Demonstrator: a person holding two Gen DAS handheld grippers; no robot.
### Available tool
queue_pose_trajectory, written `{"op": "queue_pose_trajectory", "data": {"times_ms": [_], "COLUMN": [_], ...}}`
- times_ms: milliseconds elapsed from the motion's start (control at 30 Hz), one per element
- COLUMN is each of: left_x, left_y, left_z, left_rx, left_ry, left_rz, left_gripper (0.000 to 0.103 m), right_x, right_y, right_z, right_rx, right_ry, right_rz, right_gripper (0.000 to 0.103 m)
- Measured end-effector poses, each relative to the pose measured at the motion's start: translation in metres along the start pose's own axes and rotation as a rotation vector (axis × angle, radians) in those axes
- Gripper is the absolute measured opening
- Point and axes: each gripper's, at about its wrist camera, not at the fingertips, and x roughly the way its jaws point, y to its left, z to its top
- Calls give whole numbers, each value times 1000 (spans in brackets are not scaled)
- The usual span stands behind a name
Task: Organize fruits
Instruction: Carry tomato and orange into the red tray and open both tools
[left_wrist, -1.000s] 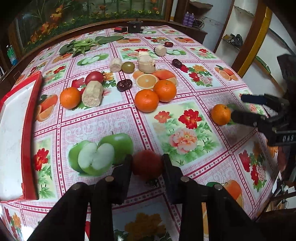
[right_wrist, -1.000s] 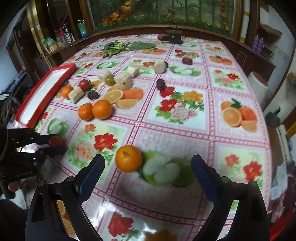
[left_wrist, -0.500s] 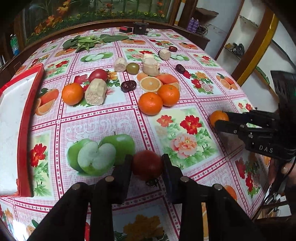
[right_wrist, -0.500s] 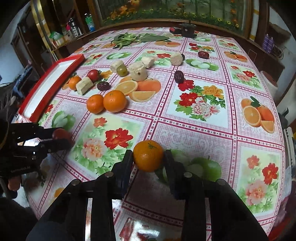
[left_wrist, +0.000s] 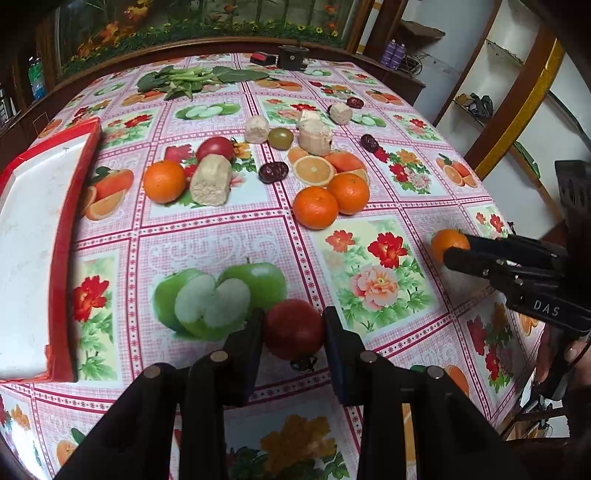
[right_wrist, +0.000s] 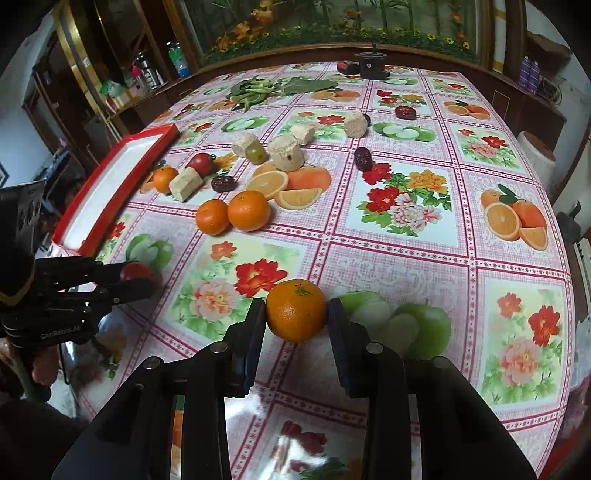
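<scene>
So far nothing lies in the red tray. Left gripper jaws clamp a tomato; right gripper jaws have just closed on an orange. Other fruit waits beside the tray.

A round red tomato sits clamped between the left claw's two pads, stem side down toward the cloth. A glossy orange tangerine is pinched between the right claw's pads, its green stem scar up. Beyond both claws, two more tangerines lie touching, another off left beside a second tomato.
</scene>
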Motion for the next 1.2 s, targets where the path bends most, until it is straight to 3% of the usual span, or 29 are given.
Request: {"op": "queue_pose_trajectory", "data": {"times_ms": [333, 1200], "left_x": [-25, -91], "left_y": [23, 150], "left_z": [-3, -25], "left_rx": [-19, -249], "left_ry": [-52, -140], "left_rz": [25, 196], "left_gripper": [34, 34], "right_x": [10, 57], "right_y": [45, 222], "right_z": [11, 79], "right_rx": [-61, -356], "right_ry": [12, 34], "right_rz": [48, 278], "right_gripper": [33, 33]}}
